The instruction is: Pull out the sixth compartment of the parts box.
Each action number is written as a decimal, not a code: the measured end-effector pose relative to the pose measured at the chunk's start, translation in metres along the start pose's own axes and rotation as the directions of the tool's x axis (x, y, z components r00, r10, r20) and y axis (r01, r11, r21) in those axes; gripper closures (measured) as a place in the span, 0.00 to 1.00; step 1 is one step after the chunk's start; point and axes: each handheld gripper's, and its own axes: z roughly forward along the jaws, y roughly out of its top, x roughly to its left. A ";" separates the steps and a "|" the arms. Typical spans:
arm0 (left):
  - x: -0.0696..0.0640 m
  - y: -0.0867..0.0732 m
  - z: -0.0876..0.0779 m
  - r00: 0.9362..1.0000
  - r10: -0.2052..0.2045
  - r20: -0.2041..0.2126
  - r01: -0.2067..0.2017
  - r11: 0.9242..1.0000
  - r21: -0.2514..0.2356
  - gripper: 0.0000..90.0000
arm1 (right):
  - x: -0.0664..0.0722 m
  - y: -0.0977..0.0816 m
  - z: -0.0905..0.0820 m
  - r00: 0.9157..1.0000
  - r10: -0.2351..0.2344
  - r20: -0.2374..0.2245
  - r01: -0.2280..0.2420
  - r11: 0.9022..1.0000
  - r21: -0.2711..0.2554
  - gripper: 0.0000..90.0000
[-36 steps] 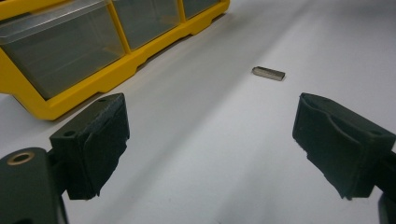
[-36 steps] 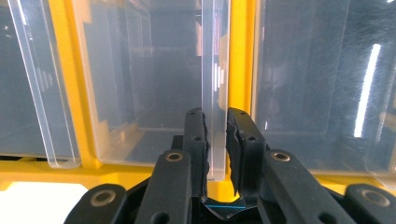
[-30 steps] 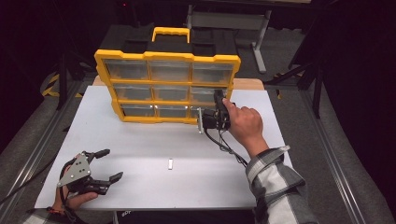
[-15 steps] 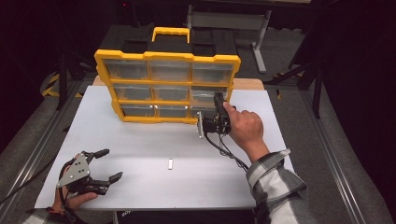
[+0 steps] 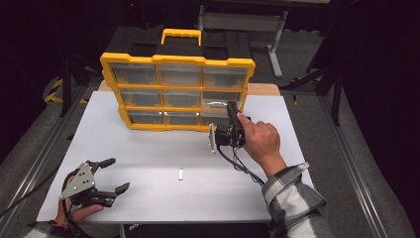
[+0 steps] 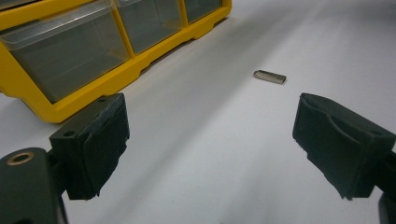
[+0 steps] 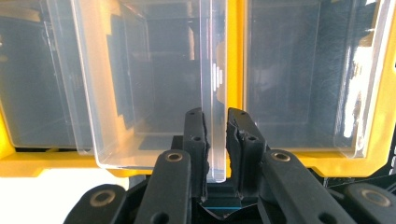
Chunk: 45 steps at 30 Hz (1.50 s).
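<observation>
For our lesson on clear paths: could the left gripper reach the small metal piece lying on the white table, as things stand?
Probably yes. The left gripper is open, and bare table lies between it and the metal piece; nothing stands between them.

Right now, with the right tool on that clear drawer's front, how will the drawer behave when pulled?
The clear drawer looks thin-walled and empty, so probably light and slightly flexible. The right tool pinches only its front lip, which looks smooth, so it may slip. The yellow organizer stands upright on the table; a hard pull might drag it.
</observation>
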 end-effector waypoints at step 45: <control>0.000 0.000 0.001 1.000 -0.005 0.002 0.005 1.000 0.000 0.13 | 0.010 -0.003 -0.031 0.999 0.017 0.034 -0.017 1.000 -0.009 0.91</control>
